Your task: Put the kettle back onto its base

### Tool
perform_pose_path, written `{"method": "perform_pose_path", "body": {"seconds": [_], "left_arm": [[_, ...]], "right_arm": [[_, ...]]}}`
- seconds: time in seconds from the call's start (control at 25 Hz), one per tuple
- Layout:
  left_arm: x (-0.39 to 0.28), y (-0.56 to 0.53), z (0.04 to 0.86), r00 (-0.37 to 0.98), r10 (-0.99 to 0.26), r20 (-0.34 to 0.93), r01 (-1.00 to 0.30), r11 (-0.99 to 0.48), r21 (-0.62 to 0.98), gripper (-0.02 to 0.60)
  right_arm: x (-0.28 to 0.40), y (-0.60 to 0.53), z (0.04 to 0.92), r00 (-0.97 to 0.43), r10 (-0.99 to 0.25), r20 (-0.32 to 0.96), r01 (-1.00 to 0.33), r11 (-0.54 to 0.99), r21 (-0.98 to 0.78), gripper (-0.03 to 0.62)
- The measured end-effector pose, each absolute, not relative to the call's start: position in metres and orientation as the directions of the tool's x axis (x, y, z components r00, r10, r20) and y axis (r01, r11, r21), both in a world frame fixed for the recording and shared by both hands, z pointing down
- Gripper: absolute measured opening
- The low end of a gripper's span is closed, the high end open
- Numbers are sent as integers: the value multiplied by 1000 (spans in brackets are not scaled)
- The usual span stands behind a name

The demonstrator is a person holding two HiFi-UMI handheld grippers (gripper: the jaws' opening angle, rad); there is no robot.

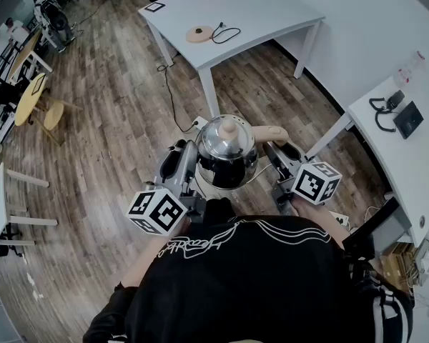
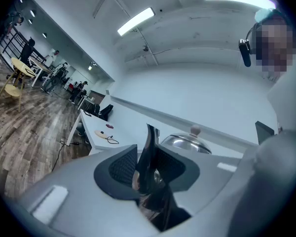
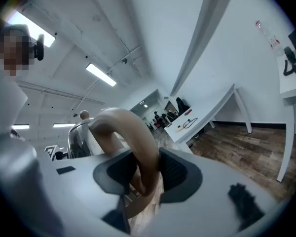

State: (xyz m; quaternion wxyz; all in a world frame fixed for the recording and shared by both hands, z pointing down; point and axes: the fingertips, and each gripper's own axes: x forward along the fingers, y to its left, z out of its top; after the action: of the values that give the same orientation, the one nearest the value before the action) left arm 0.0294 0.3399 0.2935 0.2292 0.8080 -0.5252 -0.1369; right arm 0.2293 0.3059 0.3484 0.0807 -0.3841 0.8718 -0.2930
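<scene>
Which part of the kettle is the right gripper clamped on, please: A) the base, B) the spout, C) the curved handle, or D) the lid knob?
C: in the right gripper view, the right gripper has its pads pressed on the tan curved handle of the kettle.

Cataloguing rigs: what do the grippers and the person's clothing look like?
Both the left gripper and right gripper are grey with dark ribbed pads; each carries a white cube with black square markers. The person wears a black top with white print.
</scene>
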Motion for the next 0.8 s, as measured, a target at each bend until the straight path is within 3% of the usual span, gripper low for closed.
{"method": "perform_pose_path", "body": {"seconds": [0.28,0.8], "left_arm": [[18,311,315,419,-908,4,-783,-359,508,112],[-112,90,343,408,-910,71,-774,-304,555,112]], "right_arm": [[218,277,370,-680,-730,70,-628,532,-568,138],[89,61,397,-680,-718,149,-639,481,-601,138]]}}
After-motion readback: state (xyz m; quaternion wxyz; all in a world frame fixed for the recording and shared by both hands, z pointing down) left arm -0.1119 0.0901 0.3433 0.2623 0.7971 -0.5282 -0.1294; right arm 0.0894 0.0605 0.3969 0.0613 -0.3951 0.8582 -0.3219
